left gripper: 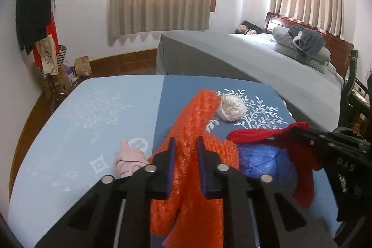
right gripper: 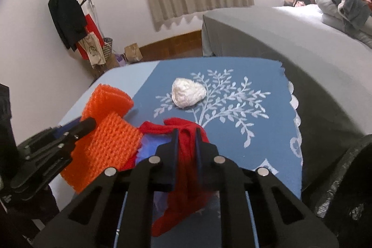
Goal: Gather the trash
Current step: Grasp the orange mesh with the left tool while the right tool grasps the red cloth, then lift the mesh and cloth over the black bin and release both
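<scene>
Left wrist view, grip: the left hand-held gripper (left gripper: 186,143) is closed tight on the orange plastic mesh net (left gripper: 193,131), which drapes between its fingers onto the two-tone blue cloth-covered tabletop (left gripper: 69,127).
Left wrist view, other trash: crumpled white paper ball (left gripper: 232,107) beyond the net; small pink wad (left gripper: 129,160) just left of the gripper; crinkled blue plastic bag (left gripper: 262,159) to the right.
Right wrist view, grip: the right hand-held gripper (right gripper: 187,131) is clamped on the red knitted mesh net (right gripper: 186,155), above the blue bag.
Step in hand: both nets gripped, pick-up stage.
Next move: probably lifting both clear and carrying them to a bin, which is not in view; ball and wad remain.
</scene>
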